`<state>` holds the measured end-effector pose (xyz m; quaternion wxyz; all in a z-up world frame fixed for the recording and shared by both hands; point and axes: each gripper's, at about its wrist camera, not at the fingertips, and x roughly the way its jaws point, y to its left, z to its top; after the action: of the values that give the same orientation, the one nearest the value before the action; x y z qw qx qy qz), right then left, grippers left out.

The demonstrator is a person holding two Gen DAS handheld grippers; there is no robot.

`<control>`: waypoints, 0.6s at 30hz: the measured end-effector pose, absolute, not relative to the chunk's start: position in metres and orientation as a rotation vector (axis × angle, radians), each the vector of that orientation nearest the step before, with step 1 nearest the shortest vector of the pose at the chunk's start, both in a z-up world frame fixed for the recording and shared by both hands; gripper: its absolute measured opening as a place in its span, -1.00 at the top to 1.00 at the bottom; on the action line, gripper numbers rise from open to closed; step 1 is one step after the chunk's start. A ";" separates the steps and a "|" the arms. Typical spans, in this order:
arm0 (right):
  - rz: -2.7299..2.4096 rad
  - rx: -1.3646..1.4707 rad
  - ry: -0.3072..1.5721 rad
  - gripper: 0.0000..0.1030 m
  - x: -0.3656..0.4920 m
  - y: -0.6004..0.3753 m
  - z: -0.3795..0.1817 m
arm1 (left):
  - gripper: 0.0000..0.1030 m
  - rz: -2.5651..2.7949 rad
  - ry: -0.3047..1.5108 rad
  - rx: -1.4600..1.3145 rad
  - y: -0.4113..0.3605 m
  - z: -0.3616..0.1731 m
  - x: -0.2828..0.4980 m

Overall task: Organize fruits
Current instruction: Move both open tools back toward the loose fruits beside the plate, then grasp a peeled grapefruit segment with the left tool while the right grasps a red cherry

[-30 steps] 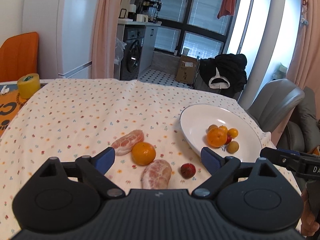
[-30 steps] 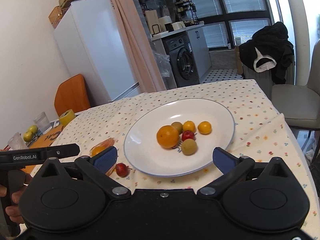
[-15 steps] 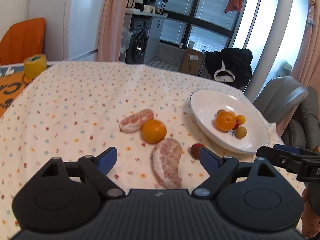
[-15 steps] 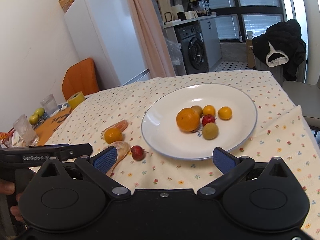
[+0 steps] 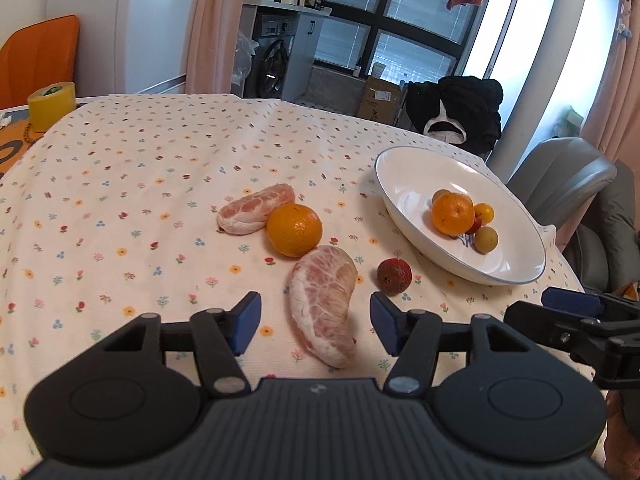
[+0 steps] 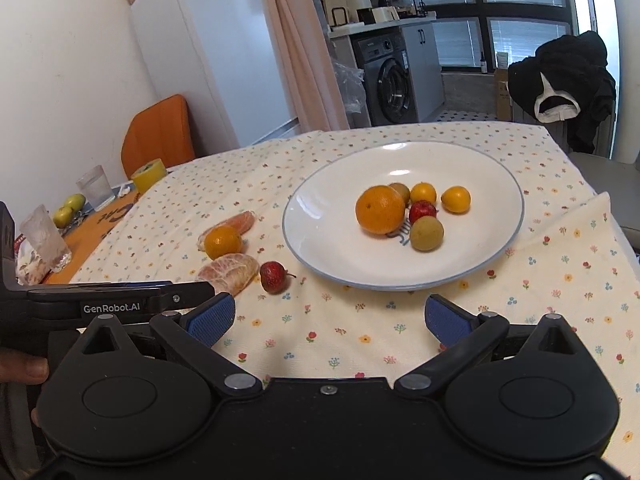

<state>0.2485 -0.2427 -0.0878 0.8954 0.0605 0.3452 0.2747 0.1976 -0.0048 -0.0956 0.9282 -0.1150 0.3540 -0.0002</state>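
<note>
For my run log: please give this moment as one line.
left tool: open, over pomelo piece | right tool: open, empty | plate: six fruits

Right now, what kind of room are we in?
Probably the dining corner of a home, by the kitchen: a table under a flowery cloth, a plate of fruit, a fridge, and a washing machine behind.

A yellow tape roll (image 5: pixel 51 105) sits at far left; a washing machine (image 6: pixel 394 82) and black jacket (image 6: pixel 562 80) stand behind, upper right.
</note>
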 end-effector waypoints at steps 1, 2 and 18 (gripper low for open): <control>0.570 0.125 0.718 -0.93 0.249 -0.242 -0.089 | -0.11 -0.002 0.727 -0.233 -0.006 -0.097 0.199; 0.570 0.122 0.719 -0.92 0.249 -0.241 -0.090 | -0.11 -0.002 0.729 -0.229 -0.007 -0.098 0.200; 0.608 0.113 0.739 -0.82 0.258 -0.223 -0.098 | 0.32 0.026 0.774 -0.136 -0.020 -0.102 0.225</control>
<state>0.2575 -0.2228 -0.0979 0.8861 0.0541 0.3555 0.2923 0.2252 -0.0197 -0.1018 0.9237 -0.0661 0.3773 0.0126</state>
